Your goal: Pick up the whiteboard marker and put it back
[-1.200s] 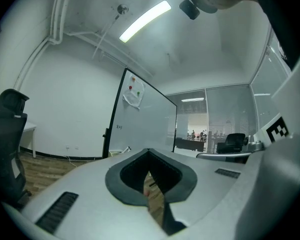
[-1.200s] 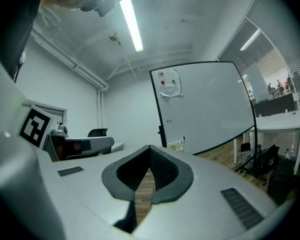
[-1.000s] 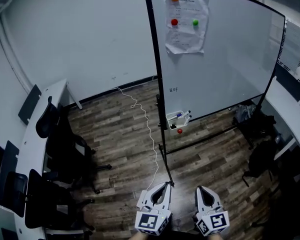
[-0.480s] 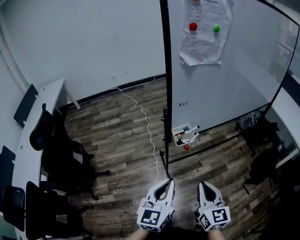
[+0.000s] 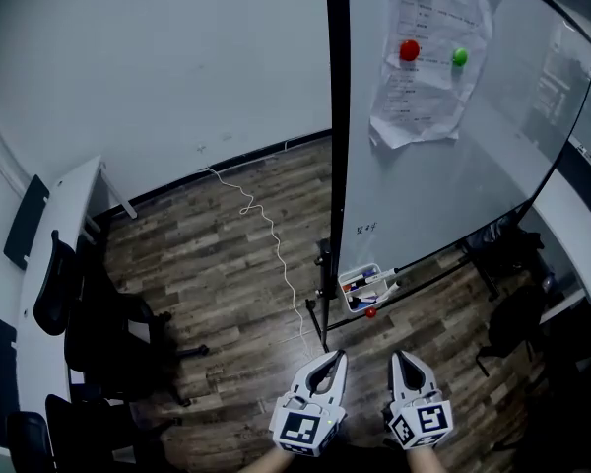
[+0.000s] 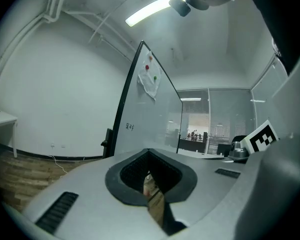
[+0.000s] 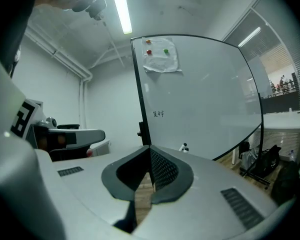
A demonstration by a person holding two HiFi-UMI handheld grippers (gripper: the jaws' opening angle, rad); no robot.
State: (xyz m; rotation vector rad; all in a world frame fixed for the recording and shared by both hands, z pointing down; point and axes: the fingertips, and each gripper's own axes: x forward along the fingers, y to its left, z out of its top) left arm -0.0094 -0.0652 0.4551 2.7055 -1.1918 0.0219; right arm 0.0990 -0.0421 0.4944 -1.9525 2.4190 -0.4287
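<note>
At the bottom edge of the head view my two tools sit side by side, each with its marker-printed cube toward me. The grey left gripper (image 5: 331, 361) has its jaws pressed together with nothing between them, and the grey right gripper (image 5: 406, 359) is closed and empty too. That makes sense, since there is nothing to carry yet. Both point roughly level toward the foot of the board, which I judge to be the approach before any grasp. Just above them in the frame is the brown wood-plank floor (image 5: 227, 264), where a thin white cable (image 5: 276, 254) snakes up toward the wall. Black office chairs (image 5: 89, 323) crowd the lower left. Above the jaws, at centre, a small clear tray (image 5: 347, 294) hangs low on the black frame of the board. It holds the whiteboard marker (image 5: 372, 286) among a few pens, well apart from both tips, and I cannot tell which pen is meant. A red ball (image 5: 370, 312) sits just under the tray. Farther up, the large white whiteboard (image 5: 443, 195) fills the upper right, with a crumpled paper sheet (image 5: 428, 57) pinned to it by coloured round magnets.
</note>
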